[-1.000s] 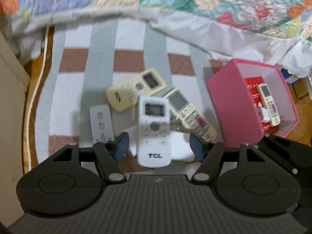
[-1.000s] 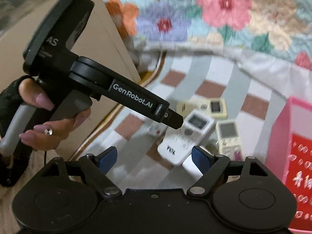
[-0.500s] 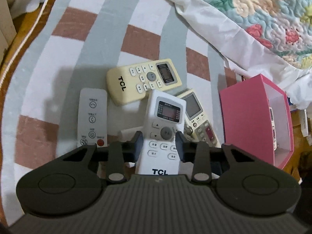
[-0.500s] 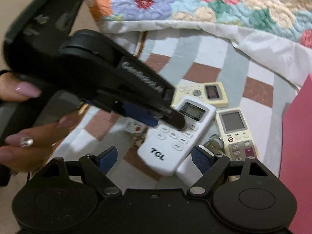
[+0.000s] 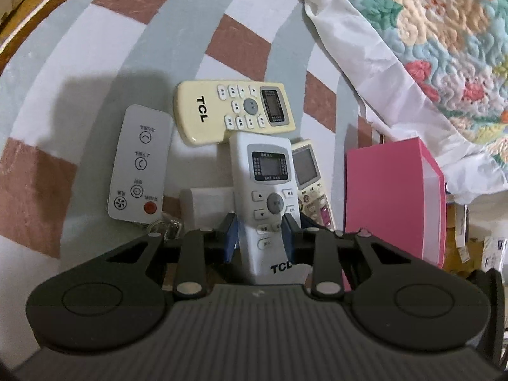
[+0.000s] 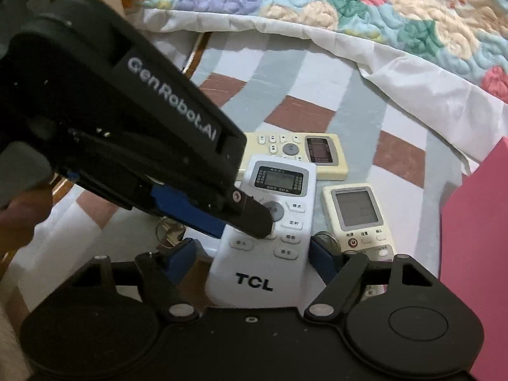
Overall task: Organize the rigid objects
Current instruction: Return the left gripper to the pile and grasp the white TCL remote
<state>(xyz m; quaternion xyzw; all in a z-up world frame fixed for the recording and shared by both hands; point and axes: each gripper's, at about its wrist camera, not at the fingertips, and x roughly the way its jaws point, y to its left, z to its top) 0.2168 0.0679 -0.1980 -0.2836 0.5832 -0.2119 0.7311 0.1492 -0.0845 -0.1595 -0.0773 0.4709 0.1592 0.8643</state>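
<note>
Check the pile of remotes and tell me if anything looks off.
The white TCL remote lies skewed on top of the pile, its top end overlapping the cream TCL remote and its side covering the beige remote. Oddly, both claws straddle it at once: the left claw and the right claw are closing around it.

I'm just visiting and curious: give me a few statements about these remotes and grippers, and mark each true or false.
1. The left gripper straddles the white TCL remote. True; its jaws are closing.
2. The yellow TCL remote lies inside the pink box. False; it lies on the striped cloth.
3. The slim white remote has a red button. True.
4. The right gripper is closed on a set of keys. False; it flanks the white TCL remote.
</note>
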